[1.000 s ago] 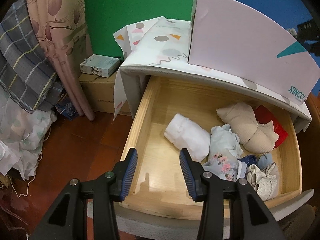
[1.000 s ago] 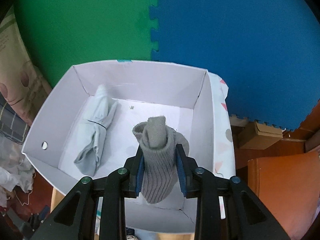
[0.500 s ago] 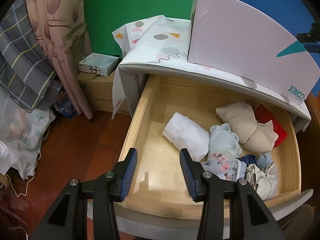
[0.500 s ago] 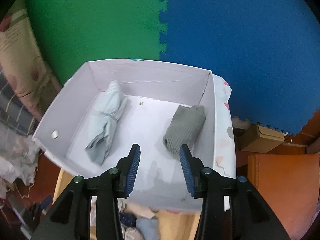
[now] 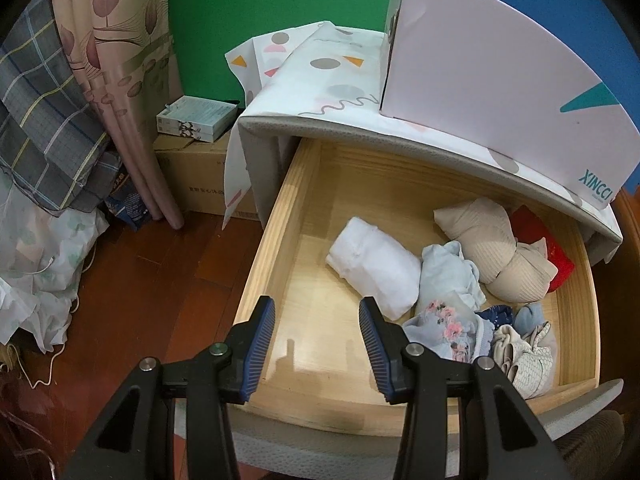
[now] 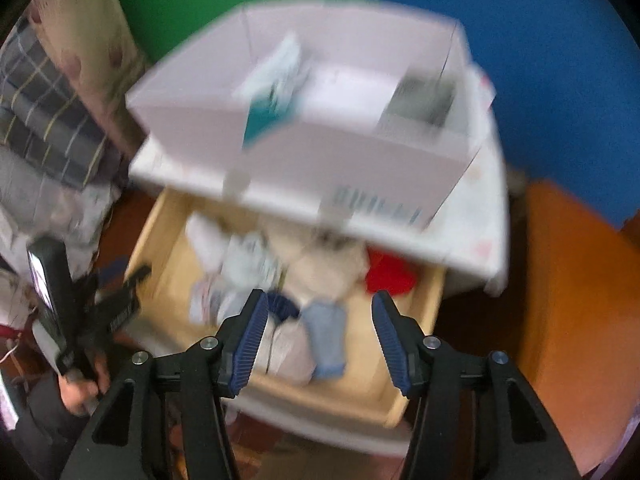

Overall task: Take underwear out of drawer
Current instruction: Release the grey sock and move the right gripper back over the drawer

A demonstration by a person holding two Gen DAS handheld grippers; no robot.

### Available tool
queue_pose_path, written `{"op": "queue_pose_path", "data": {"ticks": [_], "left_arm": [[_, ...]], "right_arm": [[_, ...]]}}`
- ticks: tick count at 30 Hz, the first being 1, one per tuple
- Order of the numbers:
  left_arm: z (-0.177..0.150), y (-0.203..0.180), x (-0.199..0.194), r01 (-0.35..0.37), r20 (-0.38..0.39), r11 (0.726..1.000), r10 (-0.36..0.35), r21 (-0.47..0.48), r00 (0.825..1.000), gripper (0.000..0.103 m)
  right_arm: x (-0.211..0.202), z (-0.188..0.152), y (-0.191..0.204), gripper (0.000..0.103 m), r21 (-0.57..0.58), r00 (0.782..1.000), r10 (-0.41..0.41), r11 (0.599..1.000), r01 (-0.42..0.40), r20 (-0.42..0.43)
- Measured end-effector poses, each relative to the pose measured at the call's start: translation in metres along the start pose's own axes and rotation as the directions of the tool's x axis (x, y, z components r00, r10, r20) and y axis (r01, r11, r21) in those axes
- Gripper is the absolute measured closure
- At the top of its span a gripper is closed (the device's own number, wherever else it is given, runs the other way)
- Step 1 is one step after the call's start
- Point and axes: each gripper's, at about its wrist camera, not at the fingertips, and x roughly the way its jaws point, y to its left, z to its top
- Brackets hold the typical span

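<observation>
The wooden drawer (image 5: 276, 248) stands pulled out, with several pieces of clothing in its right half: a white roll (image 5: 372, 264), a light blue piece (image 5: 448, 276), a beige ribbed bundle (image 5: 492, 248), a floral piece (image 5: 444, 328) and a red one (image 5: 560, 264). My left gripper (image 5: 316, 312) hangs open above the bare front left of the drawer floor, holding nothing. The right wrist view is blurred. There my right gripper (image 6: 319, 304) is above the drawer's front right; its jaws are opening with nothing held, and a blue-grey piece (image 6: 326, 332) lies below them.
A white box (image 6: 340, 160) stands on the cabinet top above the drawer, with a light blue piece (image 6: 276, 76) and a grey sock (image 6: 424, 100) inside. Curtains (image 5: 120, 60), a cardboard carton (image 5: 200, 176) and bags crowd the floor on the left. A hand (image 6: 80, 392) shows at lower left.
The right gripper let go of the grey sock in the white box, opened, and drew back and down until the drawer came into view. The left gripper stayed put.
</observation>
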Motion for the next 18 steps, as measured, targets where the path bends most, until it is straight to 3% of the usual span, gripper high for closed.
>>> {"op": "queue_pose_path", "data": {"ticks": [3,8,10,18], "left_arm": [[0.000,0.001,0.000,0.000,-0.004,1.000,0.000,-0.003,1.000,0.058],[0.000,0.005,0.000,0.007,-0.007,1.000,-0.007,-0.018,1.000,0.058],[0.000,0.006,0.000,0.009,-0.009,1.000,-0.009,-0.018,1.000,0.058],[0.000,0.006,0.000,0.017,-0.007,1.000,-0.017,-0.018,1.000,0.058]], "right_arm": [[0.033,-0.014,0.010,0.048,0.017,0.994,0.042,0.999,-0.041,-0.096],[0.077,-0.027,0.030,0.026,0.048,0.976,0.074,0.997,-0.065,-0.205],[0.088,-0.027,0.035,0.011,0.049,0.971,0.063,0.997,-0.053,-0.232],[0.137,-0.033,0.047,0.006,0.062,0.939,0.029,0.998,-0.008,-0.343]]}}
